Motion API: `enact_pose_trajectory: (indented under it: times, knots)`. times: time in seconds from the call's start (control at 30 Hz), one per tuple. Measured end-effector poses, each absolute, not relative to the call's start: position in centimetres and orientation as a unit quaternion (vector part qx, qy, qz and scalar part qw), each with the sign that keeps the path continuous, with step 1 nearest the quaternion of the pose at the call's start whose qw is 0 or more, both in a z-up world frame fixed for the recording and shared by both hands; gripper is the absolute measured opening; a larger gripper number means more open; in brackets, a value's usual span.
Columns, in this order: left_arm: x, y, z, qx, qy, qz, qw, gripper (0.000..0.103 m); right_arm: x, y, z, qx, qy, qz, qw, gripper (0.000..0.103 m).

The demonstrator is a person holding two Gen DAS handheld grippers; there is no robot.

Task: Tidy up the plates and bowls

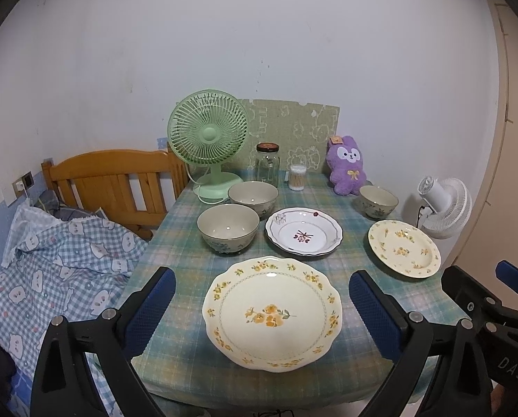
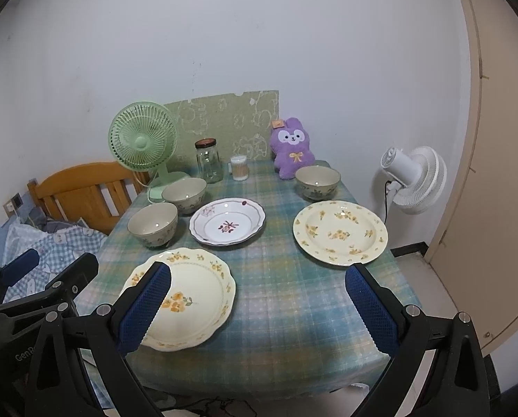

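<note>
A large cream plate with yellow flowers (image 1: 272, 312) (image 2: 189, 299) lies near the table's front edge. A smaller yellow-flowered plate (image 1: 403, 248) (image 2: 340, 232) lies at the right. A white plate with a dark red motif (image 1: 303, 231) (image 2: 227, 221) lies mid-table. Two grey-green bowls (image 1: 228, 228) (image 1: 253, 196) stand at the left, a third (image 1: 378, 201) (image 2: 317, 181) at the back right. My left gripper (image 1: 262, 307) is open, held above the large plate. My right gripper (image 2: 258, 307) is open and empty over the front of the table.
A green fan (image 1: 208, 139), a glass jar (image 1: 267, 165), a cotton swab tub (image 1: 297, 177) and a purple plush rabbit (image 1: 347, 170) stand along the back. A white fan (image 2: 413, 179) stands right of the table. A bed with a wooden headboard (image 1: 113, 180) is at the left.
</note>
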State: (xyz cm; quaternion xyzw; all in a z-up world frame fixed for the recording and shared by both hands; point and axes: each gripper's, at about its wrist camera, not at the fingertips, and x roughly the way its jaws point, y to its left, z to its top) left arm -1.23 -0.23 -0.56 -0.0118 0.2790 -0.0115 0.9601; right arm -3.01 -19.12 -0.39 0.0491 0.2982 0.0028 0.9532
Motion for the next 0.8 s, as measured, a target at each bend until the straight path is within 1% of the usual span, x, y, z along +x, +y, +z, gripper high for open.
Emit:
enact_pose_trajectory:
  times: [0.1, 0.33, 0.8]
  knots:
    - [-1.11, -0.32, -0.62, -0.012, 0.281, -0.014, 0.959, 0.101, -2.83, -19.15, -0.43, 0.05, 0.299, 0.002, 0.953, 0.102]
    - [-1.16, -0.73, -0.82, -0.005, 0.284, -0.023, 0.958, 0.096, -2.43, -19.51, -0.69, 0.048, 0.303, -0.013, 0.952, 0.102]
    - [-1.24, -0.81, -0.62, -0.009, 0.287, -0.022, 0.958, 0.096, -2.42, -19.52, -0.73, 0.043, 0.303, -0.015, 0.952, 0.102]
